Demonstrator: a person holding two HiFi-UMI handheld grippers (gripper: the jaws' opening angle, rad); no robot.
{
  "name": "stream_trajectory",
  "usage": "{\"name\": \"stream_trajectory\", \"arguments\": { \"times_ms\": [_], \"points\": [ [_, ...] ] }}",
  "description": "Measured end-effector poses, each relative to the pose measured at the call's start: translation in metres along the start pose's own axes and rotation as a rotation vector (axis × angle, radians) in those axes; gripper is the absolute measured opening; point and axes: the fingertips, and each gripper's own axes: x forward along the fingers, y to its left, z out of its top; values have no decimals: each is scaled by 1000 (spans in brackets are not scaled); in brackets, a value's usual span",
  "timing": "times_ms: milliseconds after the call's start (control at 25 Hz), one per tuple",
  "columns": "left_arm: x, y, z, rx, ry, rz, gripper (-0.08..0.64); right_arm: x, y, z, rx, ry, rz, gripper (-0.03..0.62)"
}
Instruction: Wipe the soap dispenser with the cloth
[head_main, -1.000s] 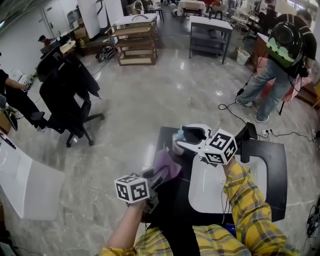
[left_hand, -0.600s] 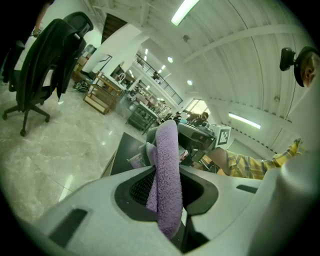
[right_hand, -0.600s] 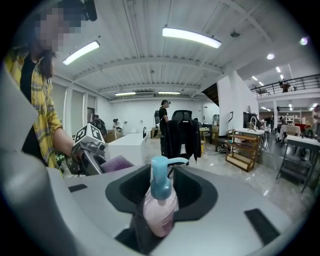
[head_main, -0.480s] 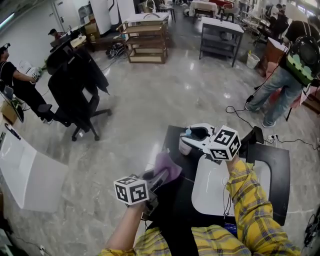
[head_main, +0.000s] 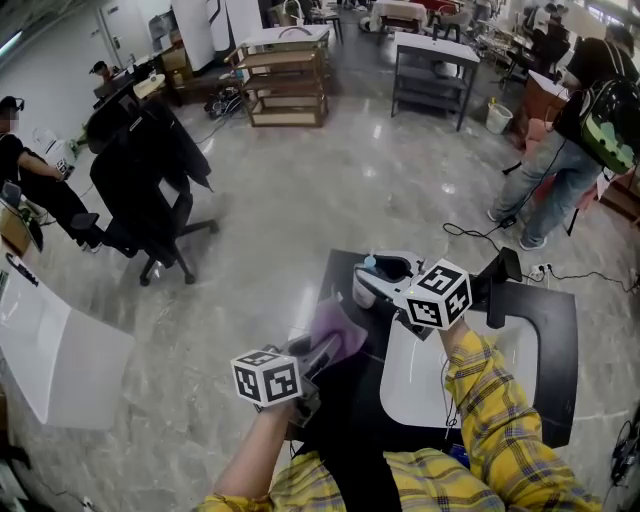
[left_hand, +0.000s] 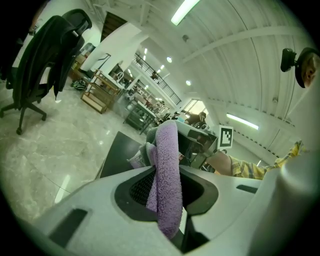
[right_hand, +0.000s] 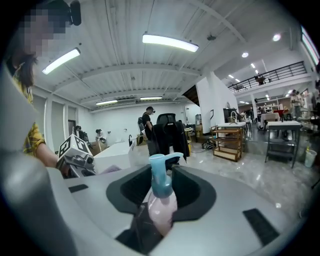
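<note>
The soap dispenser (right_hand: 161, 207), a pink bottle with a blue pump, stands upright between the jaws of my right gripper (right_hand: 161, 197). Those jaws have just been closing and now press on the bottle's sides. In the head view the soap dispenser (head_main: 364, 274) is at the far left corner of the black table (head_main: 553, 330), inside the right gripper (head_main: 374, 281). My left gripper (left_hand: 167, 187) is shut on a purple cloth (left_hand: 166, 165) that stands up between its jaws. The cloth (head_main: 336, 332) is held just short of the dispenser, nearer to me and to the left.
A white basin (head_main: 420, 380) lies in the black table, with a black faucet (head_main: 497, 278) behind it. A black office chair draped with a jacket (head_main: 140, 170) stands at the left, a white board (head_main: 50, 350) nearer. A person (head_main: 575, 130) stands far right by floor cables (head_main: 470, 235).
The right gripper's jaws have narrowed onto the soap dispenser. The left gripper with the cloth has hardly moved. The head view has shifted a little.
</note>
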Motion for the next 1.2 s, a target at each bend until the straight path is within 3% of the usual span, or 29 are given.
{"name": "stream_trajectory", "arguments": {
  "times_ms": [360,520,640,880,1200],
  "points": [
    [3,-6,-1,5,0,-5,76,-7,-2,-1,33,-31,-140,116],
    [1,-7,0,6,0,-10,75,-5,1,-6,-7,-6,-101,123],
    [-1,-4,-1,4,-3,-8,75,-2,7,-18,-57,50,-37,205],
    [-8,0,-3,-3,-2,-2,75,1,4,-33,-115,106,9,240],
    [-15,4,-5,-10,-4,13,75,4,-1,-41,-62,125,51,251]
  ]
}}
